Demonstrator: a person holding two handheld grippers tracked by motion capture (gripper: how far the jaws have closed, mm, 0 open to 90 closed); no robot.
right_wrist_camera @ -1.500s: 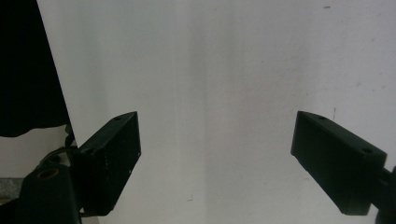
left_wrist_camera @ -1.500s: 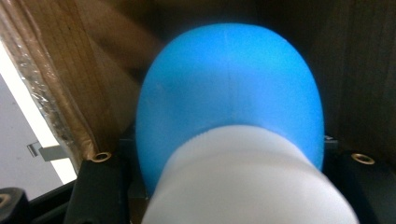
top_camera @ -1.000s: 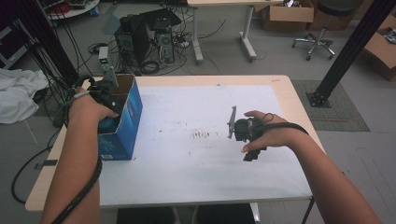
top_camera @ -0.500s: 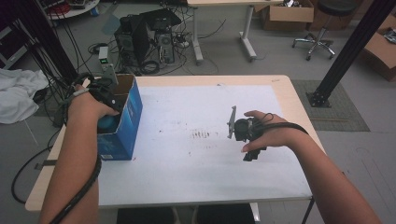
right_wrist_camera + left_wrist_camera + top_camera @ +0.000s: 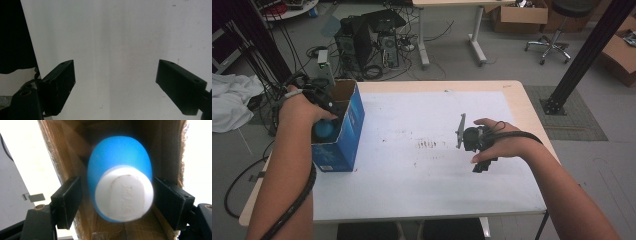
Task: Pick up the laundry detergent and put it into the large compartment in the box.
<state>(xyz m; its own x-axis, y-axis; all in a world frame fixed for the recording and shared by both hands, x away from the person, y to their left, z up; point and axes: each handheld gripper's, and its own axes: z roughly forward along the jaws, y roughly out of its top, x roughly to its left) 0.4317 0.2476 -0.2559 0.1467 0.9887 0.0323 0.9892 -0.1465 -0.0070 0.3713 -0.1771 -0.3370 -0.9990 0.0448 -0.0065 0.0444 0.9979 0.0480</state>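
Note:
A blue bottle point(image 5: 120, 165) with a white cap point(image 5: 124, 193) hangs between the jaws of my left gripper point(image 5: 117, 192), inside an open blue cardboard box point(image 5: 343, 145). A narrow gap shows between the left jaw and the bottle, and the bottle looks blurred. In the high view my left gripper point(image 5: 319, 100) sits over the box mouth, with the blue bottle point(image 5: 325, 131) below the hand. My right gripper point(image 5: 477, 145) rests at the right of the table, and in its own view my right gripper point(image 5: 116, 75) stands open over bare white surface.
The white table top point(image 5: 412, 175) carries faint dark marks point(image 5: 428, 145) at its middle. The box stands at the table's left edge. Behind the table are computers and cables point(image 5: 367, 45) on the floor, and a black post point(image 5: 582, 55) stands at the right.
The left hand has shifted only slightly over the box mouth. The right hand and gripper have stayed in place.

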